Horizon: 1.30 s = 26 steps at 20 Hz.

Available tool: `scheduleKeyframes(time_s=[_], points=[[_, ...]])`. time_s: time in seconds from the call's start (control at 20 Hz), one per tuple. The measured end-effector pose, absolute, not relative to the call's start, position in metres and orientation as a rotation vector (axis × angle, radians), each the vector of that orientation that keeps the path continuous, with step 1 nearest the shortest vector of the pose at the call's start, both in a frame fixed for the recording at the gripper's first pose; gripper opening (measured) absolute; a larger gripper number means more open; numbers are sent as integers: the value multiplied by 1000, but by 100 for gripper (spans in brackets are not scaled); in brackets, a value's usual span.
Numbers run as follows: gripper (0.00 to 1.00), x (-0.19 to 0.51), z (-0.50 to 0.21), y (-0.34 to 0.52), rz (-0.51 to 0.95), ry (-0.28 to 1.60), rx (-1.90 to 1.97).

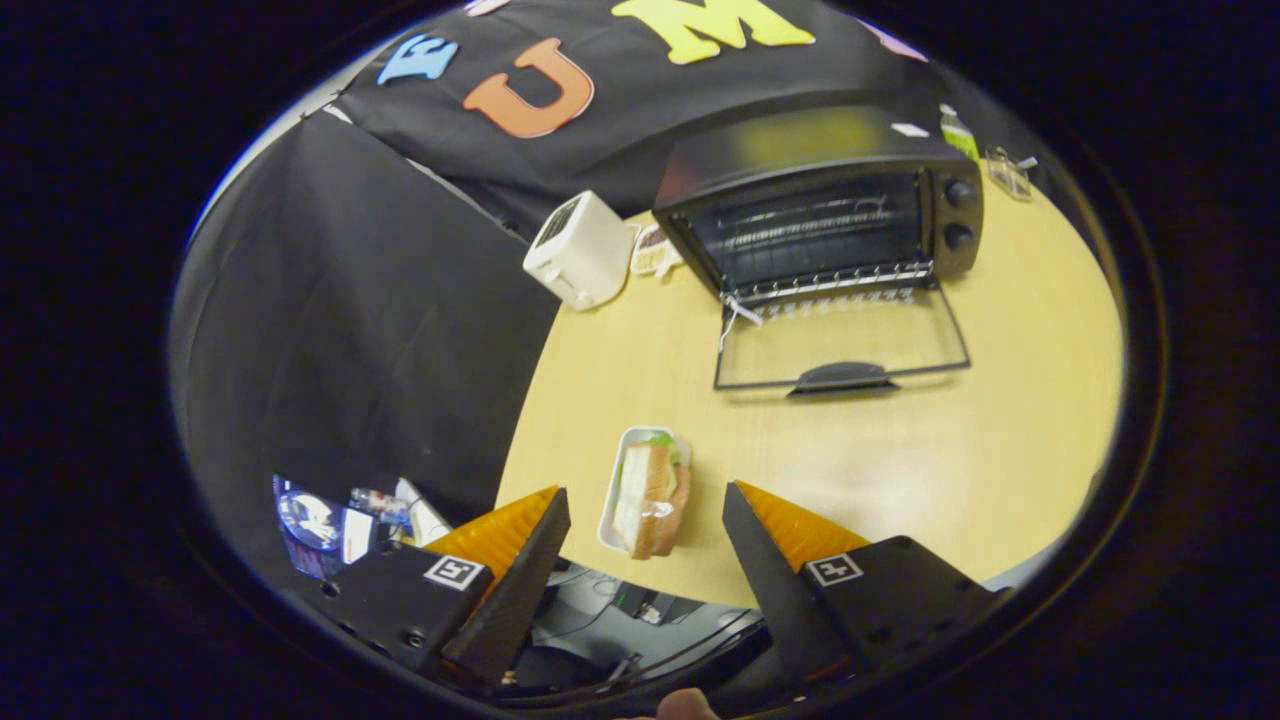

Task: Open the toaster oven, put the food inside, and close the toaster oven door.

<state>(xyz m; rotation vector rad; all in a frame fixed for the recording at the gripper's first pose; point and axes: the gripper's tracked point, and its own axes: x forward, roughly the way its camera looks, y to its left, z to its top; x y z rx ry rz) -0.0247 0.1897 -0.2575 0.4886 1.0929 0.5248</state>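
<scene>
The black toaster oven (820, 205) stands at the far side of the wooden table (950, 470), its glass door (845, 345) folded down flat toward me and the wire rack showing inside. A wrapped sandwich (652, 497) lies on a small white tray (612, 492) near the table's near edge, just ahead of the fingers and between their lines. My gripper (645, 495) is open, high above the table, with its orange-and-black fingertips (540, 520) apart on either side of the sandwich and nothing held.
A white toaster (580, 250) stands left of the oven, with a small packet (655, 250) between them. A bottle (958, 132) and a clear item (1008, 172) sit behind the oven on the right. Below the table's left edge lies clutter (350, 515) on the floor.
</scene>
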Motion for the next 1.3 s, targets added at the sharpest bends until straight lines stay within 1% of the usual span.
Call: scheduleKeyframes(time_s=[0.1,0.4,0.5,0.7,0.75,0.8,0.9,0.95,1.05,1.15,1.3], points=[[100,-27,-273,204,551,1154,528],[100,-18,-316,222,547,1304,600],[96,-13,-328,225,548,1335,605],[79,-12,-334,235,574,1385,668],[67,-13,-334,236,577,1394,677],[62,-14,-334,235,580,1401,674],[45,-17,-333,235,584,1411,675],[41,-17,-330,234,587,1413,676],[38,-17,-320,235,609,1401,685],[36,-16,-306,234,628,1385,691],[35,-14,-278,232,660,1349,732]])
